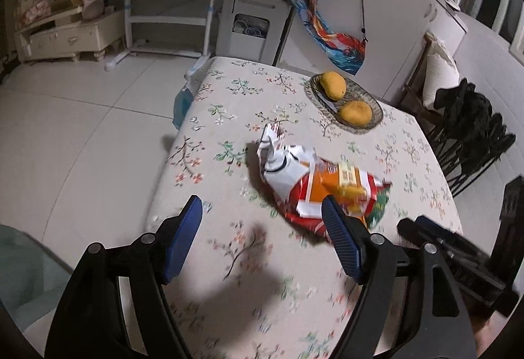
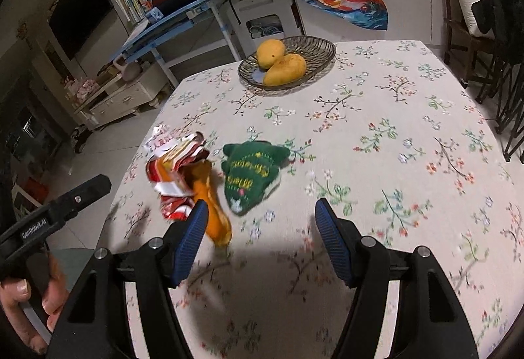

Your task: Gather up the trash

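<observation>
Both the left gripper (image 1: 262, 211) and right gripper (image 2: 260, 211) hover with jaws apart, gripping nothing. The crumpled wrappers (image 2: 177, 172) lie on the counter (image 2: 393, 129), nearer than the fruit basket (image 2: 322, 46), probably awaiting pickup.

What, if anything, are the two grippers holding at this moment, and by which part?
Nothing is held. The left gripper and right gripper are both open above the table, with the wrappers and green sock lying ahead, ungrasped.
</observation>
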Tool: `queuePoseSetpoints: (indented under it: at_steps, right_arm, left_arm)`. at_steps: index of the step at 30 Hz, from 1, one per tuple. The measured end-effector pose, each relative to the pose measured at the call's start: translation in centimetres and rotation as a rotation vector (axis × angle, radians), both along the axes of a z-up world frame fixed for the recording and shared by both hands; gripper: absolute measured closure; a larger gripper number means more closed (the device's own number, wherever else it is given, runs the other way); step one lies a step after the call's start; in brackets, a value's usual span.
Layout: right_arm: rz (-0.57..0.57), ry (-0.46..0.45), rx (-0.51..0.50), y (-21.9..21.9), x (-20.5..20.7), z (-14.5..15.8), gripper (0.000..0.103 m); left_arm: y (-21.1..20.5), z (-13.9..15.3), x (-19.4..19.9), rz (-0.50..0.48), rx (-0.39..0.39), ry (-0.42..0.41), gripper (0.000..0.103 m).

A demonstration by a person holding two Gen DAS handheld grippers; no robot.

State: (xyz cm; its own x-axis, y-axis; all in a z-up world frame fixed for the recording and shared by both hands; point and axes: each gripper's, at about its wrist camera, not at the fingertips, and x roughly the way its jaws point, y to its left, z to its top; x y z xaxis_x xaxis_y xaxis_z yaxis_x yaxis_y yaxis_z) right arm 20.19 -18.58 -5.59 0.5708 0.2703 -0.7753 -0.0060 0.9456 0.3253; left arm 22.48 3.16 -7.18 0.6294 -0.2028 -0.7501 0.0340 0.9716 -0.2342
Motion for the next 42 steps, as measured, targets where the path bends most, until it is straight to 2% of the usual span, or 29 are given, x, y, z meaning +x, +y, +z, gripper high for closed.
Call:
queuePoseSetpoints:
  at_steps: [6, 13, 16, 17, 18, 19, 20, 29, 33, 37, 38, 42]
  right_arm:
    - [0.008, 0.010, 0.015, 0.4, 2.0, -0.7, 0.038]
    - [0.035, 0.027, -0.002, 1.1, 3.9, -1.8, 0.038]
    - [0.056, 0.027, -0.018, 1.1, 3.9, -2.0, 0.049]
    - [0.068, 0.030, -0.016, 1.1, 3.9, -2.0, 0.055]
    - [0.076, 0.032, -0.012, 1.0, 3.9, -2.0, 0.060]
    - [0.082, 0.030, -0.015, 0.9, 3.8, -1.9, 0.060]
    - [0.086, 0.030, -0.019, 0.9, 3.7, -1.8, 0.063]
    - [0.083, 0.027, -0.017, -1.2, 2.2, -0.7, 0.065]
    - [0.086, 0.042, -0.019, -2.1, 1.4, -0.5, 0.065]
    - [0.077, 0.079, 0.011, -3.1, 0.9, -0.7, 0.065]
    - [0.079, 0.083, 0.005, -3.2, 0.7, -0.6, 0.065]
    - [0.098, 0.093, -0.023, -3.2, 0.0, -0.5, 0.065]
  left_arm:
    - [-0.3, -1.3, 3.5, 0.047, -0.079, 0.044, 0.030]
    - [-0.9, -3.3, 6.6, 0.073, -0.101, 0.108, 0.029]
    - [-1.3, -4.0, 7.2, 0.067, -0.099, 0.131, 0.030]
    - [-1.5, -4.1, 7.4, 0.064, -0.095, 0.136, 0.032]
    - [-1.5, -4.2, 7.4, 0.059, -0.098, 0.138, 0.044]
    - [-1.5, -4.3, 7.5, 0.048, -0.109, 0.147, 0.051]
    - [-1.5, -4.4, 7.6, 0.038, -0.122, 0.155, 0.063]
    - [0.8, -3.5, 6.5, -0.011, -0.245, 0.168, 0.068]
    - [2.6, -3.9, 5.5, -0.057, -0.382, 0.220, 0.068]
    - [3.0, -4.5, 4.8, -0.088, -0.420, 0.245, 0.068]
    - [2.9, -4.6, 4.6, -0.097, -0.411, 0.248, 0.068]
    - [2.0, -4.5, 3.0, -0.136, -0.275, 0.244, 0.067]
